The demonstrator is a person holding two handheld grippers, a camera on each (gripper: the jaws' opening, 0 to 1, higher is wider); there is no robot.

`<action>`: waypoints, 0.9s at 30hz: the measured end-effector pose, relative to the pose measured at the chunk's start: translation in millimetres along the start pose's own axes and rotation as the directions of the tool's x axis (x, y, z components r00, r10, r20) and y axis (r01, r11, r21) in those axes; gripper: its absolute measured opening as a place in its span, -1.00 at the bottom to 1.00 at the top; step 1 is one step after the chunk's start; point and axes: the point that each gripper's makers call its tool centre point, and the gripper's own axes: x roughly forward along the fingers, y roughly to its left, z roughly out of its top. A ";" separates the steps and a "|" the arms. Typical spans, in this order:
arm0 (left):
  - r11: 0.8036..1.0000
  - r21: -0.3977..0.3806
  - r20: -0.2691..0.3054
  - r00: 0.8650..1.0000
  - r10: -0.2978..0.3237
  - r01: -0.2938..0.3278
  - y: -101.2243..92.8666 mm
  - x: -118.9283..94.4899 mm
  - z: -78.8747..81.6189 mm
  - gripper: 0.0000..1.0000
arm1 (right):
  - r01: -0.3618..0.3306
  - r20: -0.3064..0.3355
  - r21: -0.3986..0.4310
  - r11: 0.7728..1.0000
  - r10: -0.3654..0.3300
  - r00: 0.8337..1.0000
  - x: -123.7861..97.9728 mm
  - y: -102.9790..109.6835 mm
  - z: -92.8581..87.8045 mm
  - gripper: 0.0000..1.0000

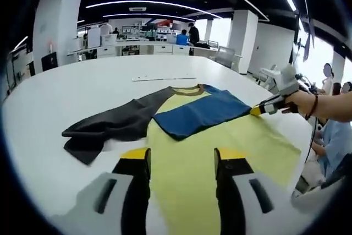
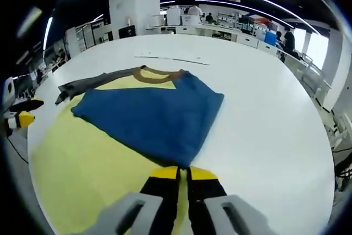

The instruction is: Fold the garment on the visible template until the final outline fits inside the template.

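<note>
You had the white table (image 1: 71,92) as your landmark. Beyond its far edge stood a broad white pillar (image 1: 56,23), with white counters (image 1: 137,48) carrying equipment to its right. A person in dark clothing (image 1: 193,34) stood behind those counters. On the table, near its far edge, lay a thin pale strip (image 1: 163,78). Long ceiling lights (image 1: 148,5) ran above the table.

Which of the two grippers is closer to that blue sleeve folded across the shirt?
Right. The right gripper has its fingers shut on the blue sleeve's tip. The left gripper is open over the yellow body, apart from the sleeve.
</note>
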 end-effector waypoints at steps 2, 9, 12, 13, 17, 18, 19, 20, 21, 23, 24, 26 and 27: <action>1.000 0.014 -0.011 1.000 -0.003 0.003 -0.5 9.4 -1.2 -0.23 | -0.001 -0.004 -0.003 1.000 0.001 1.000 0.1 0.2 0.1 -0.99; 0.999 0.035 -0.040 0.999 -0.029 0.030 1.6 36.1 -5.2 -0.43 | -0.010 -0.002 0.012 1.000 0.010 1.000 -0.1 -0.6 -0.2 -0.98; 0.999 0.039 -0.051 0.998 -0.024 0.026 5.9 48.2 -7.3 -0.49 | -0.010 -0.003 0.017 1.000 0.010 1.000 0.0 -0.5 -0.3 -0.98; 0.999 0.039 -0.050 0.998 -0.026 0.028 5.8 50.5 -7.1 -0.50 | -0.010 -0.004 0.015 1.000 0.010 1.000 0.1 -0.4 -0.4 -0.98; 0.998 0.037 -0.051 0.998 -0.041 0.043 6.3 62.6 -6.9 -0.57 | -0.008 -0.008 0.021 1.000 0.008 1.000 1.9 -0.5 -1.3 -0.98; 0.998 0.034 -0.053 0.998 -0.043 0.045 6.5 65.0 -7.3 -0.59 | -0.007 -0.008 0.026 1.000 0.008 1.000 1.7 -0.4 -1.3 -0.98; 0.998 0.033 -0.054 0.998 -0.045 0.046 6.9 68.4 -7.8 -0.60 | -0.007 -0.009 0.027 1.000 0.007 1.000 1.6 -0.4 -1.1 -0.98; 0.998 0.031 -0.056 0.997 -0.046 0.048 7.0 70.8 -8.3 -0.62 | -0.007 -0.009 0.028 1.000 0.007 1.000 1.9 -0.5 -0.9 -0.98; 0.998 0.029 -0.060 0.997 -0.050 0.051 7.4 73.8 -9.8 -0.64 | -0.005 -0.008 0.027 1.000 0.006 1.000 2.2 -0.6 -0.6 -0.98; 0.998 0.031 -0.061 0.997 -0.053 0.054 6.8 77.9 -11.5 -0.68 | -0.004 -0.008 0.020 1.000 0.004 1.000 2.4 -0.4 -0.5 -0.98; 0.998 0.032 -0.060 0.997 -0.053 0.055 6.7 78.8 -11.6 -0.70 | -0.004 -0.008 0.019 1.000 0.004 1.000 2.4 -0.1 -0.4 -0.98; 0.997 0.038 -0.068 0.996 -0.060 0.063 6.0 82.1 -13.8 -0.74 | -0.003 -0.009 0.020 1.000 0.003 1.000 2.3 -0.3 -0.5 -0.98; 0.997 0.035 -0.068 0.996 -0.060 0.063 6.9 83.4 -14.4 -0.76 | -0.002 -0.008 0.022 1.000 0.002 1.000 2.4 -0.4 -0.5 -0.98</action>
